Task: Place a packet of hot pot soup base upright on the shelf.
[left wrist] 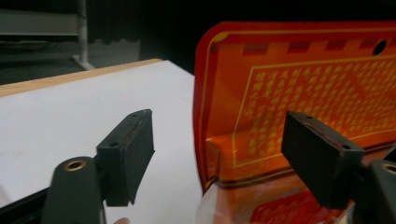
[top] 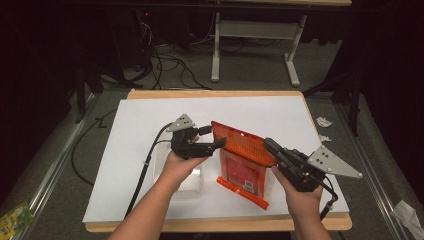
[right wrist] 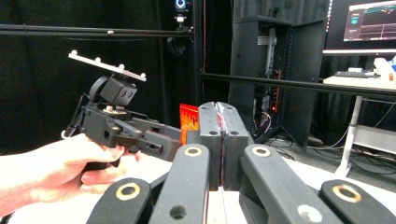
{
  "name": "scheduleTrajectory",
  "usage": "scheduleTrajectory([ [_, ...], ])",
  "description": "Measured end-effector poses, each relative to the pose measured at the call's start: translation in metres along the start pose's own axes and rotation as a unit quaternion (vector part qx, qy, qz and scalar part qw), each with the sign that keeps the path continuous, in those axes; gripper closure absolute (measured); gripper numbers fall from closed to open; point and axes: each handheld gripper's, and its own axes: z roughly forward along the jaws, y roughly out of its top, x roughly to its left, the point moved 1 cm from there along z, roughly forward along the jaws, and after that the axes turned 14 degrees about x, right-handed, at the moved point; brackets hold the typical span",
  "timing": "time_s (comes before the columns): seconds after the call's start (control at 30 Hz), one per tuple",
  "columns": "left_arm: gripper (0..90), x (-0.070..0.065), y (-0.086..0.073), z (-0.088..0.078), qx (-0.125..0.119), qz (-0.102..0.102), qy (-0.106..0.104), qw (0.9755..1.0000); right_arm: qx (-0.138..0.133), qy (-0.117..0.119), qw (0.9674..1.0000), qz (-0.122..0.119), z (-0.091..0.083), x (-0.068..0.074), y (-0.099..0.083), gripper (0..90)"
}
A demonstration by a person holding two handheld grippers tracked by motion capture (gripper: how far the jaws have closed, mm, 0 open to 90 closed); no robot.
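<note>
- The orange pouch [top: 243,159] stands tilted at the centre of the high view, its lower edge on the white table cover [top: 140,120] and its sealed top raised toward the upper left of the frame.
- The right gripper [top: 270,146] comes in from the lower right of the high view; its jaws are pressed together on the right edge of the pouch. In the right gripper view the two black pads [right wrist: 211,135] meet at mid-frame with a thin red sliver of the pouch pinched between them.
- The left gripper [top: 212,139] sits left of centre in the high view, at the pouch's upper left corner. Its jaws are spread — in the left gripper view one pad [left wrist: 128,149] stands at the lower left over the white cover, the other at the lower right in front of the pouch's [left wrist: 299,93] printed face, and the pouch's left edge runs between them without either pad pressing on it.
- A clear plastic box [top: 175,175] lies on the cover just below the left hand [top: 181,162], at the lower left of centre.
</note>
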Motion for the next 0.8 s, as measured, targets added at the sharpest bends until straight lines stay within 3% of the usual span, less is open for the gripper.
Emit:
scheduleTrajectory([
  [0.07, 31.7, -0.001, 0.001, 0.001, -0.004, -0.003, -0.006, 1.0000, 0.002, -0.003, 1.0000, 0.002, -0.001, -0.001, -0.001, 90.0],
  [0.23, 47.9, -0.007, 0.000, 0.000, -0.012, 0.015, -0.009, 0.9998, 0.002, -0.009, 0.9999, 0.007, -0.004, -0.005, -0.005, 90.0],
  [0.33, 57.3, -0.012, 0.001, 0.000, -0.010, 0.027, 0.013, 0.9995, 0.003, -0.015, 0.9999, 0.006, -0.006, -0.006, -0.007, 90.0],
  [0.53, 83.9, -0.017, 0.000, -0.002, -0.010, 0.039, 0.034, 0.9986, 0.006, -0.024, 0.9996, 0.015, -0.011, -0.010, -0.013, 90.0],
  [0.67, 89.7, -0.021, -0.001, -0.002, -0.005, 0.057, 0.043, 0.9974, 0.007, -0.032, 0.9993, 0.020, -0.014, -0.014, -0.016, 90.0],
  [0.8, 90.0, -0.026, -0.001, -0.001, -0.005, 0.069, 0.049, 0.9964, 0.011, -0.037, 0.9989, 0.025, -0.017, -0.019, -0.019, 90.0],
])
